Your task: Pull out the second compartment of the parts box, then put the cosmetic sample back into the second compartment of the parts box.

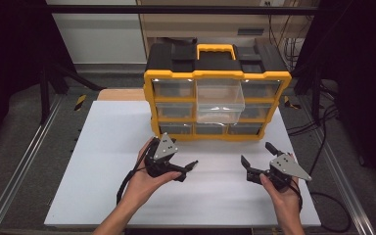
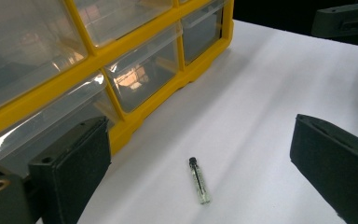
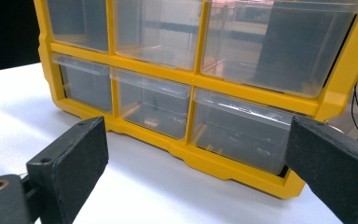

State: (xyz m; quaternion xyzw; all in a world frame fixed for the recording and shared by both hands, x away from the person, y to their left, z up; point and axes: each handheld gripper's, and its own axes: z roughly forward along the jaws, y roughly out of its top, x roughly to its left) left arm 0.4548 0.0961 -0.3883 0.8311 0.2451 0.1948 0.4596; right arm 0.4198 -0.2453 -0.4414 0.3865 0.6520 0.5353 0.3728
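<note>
1. Overhead, from the high view: a yellow-and-black drawer cabinet [image 1: 218, 93] at the far side of the white board [image 1: 103, 161], its top-middle clear drawer [image 1: 219, 100] pulled out toward the near side. Left gripper [image 1: 192, 165] held just near of the cabinet's left corner, jaws spread. Right gripper [image 1: 257, 157] near the board's right side, jaws also spread and holding nothing.
2. Along the left gripper view: both black jaws wide apart, a small glass vial [image 2: 199, 180] with a black cap lying flat on the board between them, touched by neither. Cabinet's bottom row just to the left.
3. Along the right gripper view: jaws parted and empty, aimed at the cabinet's lower-right clear drawers [image 3: 242, 135], close but apart from them.
</note>
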